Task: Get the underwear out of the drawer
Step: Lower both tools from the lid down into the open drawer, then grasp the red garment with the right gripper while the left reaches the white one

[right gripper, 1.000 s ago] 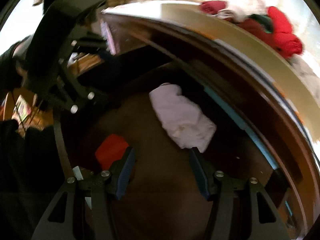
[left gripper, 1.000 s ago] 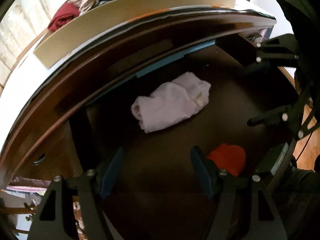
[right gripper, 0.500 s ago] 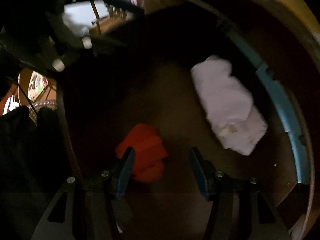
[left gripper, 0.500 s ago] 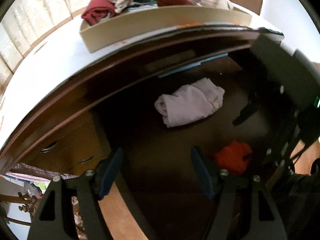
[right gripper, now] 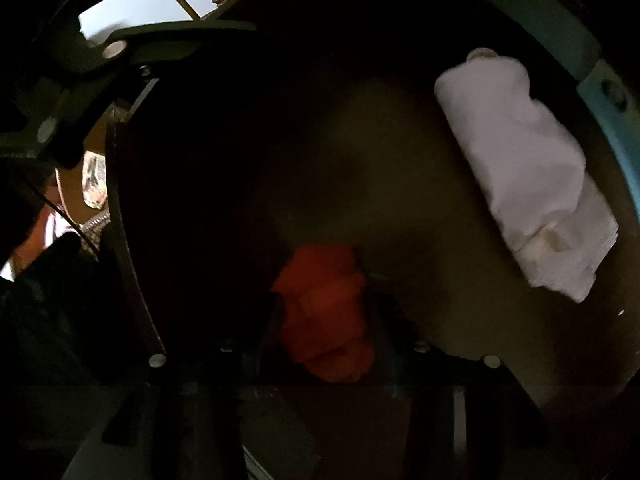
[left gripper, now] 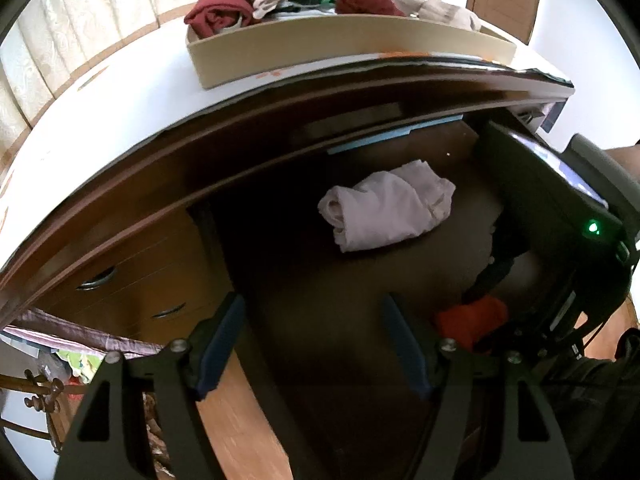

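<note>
Right tool (right gripper: 324, 320) closing round red underwear (right gripper: 324, 312); fingers lost in dark.

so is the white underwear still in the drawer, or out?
In. The white underwear lies bunched on the drawer floor, untouched; the right gripper is closing around the red piece instead.

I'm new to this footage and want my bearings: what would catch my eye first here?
The orange-red bundle near the front of the dark open drawer stands out; the right gripper is closing with it between its fingers. Behind it, near the drawer's back, lies a pale folded garment. On the white top above, a beige box holds rolled red, green and cream clothes.
</note>
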Demonstrator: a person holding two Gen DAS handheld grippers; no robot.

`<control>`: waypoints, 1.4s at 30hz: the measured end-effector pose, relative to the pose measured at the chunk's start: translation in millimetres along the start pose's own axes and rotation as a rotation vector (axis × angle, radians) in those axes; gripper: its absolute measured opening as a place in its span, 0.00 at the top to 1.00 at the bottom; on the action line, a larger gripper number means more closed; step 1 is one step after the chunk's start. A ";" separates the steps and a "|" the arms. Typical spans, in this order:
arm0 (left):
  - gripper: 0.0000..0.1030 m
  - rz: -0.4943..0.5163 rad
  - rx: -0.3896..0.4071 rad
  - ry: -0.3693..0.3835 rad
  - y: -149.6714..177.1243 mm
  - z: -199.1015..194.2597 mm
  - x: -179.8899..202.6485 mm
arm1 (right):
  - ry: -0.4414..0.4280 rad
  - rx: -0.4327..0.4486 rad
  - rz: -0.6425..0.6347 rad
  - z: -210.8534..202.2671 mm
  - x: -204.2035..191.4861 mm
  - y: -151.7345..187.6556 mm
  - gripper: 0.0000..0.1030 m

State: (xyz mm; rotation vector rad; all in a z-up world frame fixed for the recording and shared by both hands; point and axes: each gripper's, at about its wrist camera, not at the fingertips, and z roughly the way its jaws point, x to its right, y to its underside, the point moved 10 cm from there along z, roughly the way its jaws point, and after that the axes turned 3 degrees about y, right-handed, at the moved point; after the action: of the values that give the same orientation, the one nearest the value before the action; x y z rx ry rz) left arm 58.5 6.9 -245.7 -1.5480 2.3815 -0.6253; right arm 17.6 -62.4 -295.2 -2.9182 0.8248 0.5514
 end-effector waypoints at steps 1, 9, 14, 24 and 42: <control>0.30 0.000 -0.001 0.002 -0.5 0.8 1.4 | -0.007 0.001 0.005 0.7 -0.1 0.7 0.58; 0.30 0.033 0.001 0.007 -8.8 2.8 19.0 | 0.118 0.136 0.032 -16.2 11.8 7.8 0.84; 0.30 0.068 -0.019 0.023 -16.4 15.7 38.2 | 0.177 0.241 0.097 -41.3 27.0 21.4 0.84; 0.30 0.221 -0.068 0.042 -41.8 50.2 79.7 | 0.238 0.371 0.217 -72.6 56.0 54.5 0.84; 0.30 0.541 -0.159 -0.008 -46.2 99.4 112.1 | 0.223 0.473 0.287 -100.9 85.4 59.1 0.84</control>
State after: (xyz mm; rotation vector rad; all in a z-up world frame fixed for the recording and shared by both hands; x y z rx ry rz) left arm 90.7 -133.5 -307.5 -0.8737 2.7258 -0.3140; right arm 87.3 -170.5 -228.8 -2.4664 1.2184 0.0252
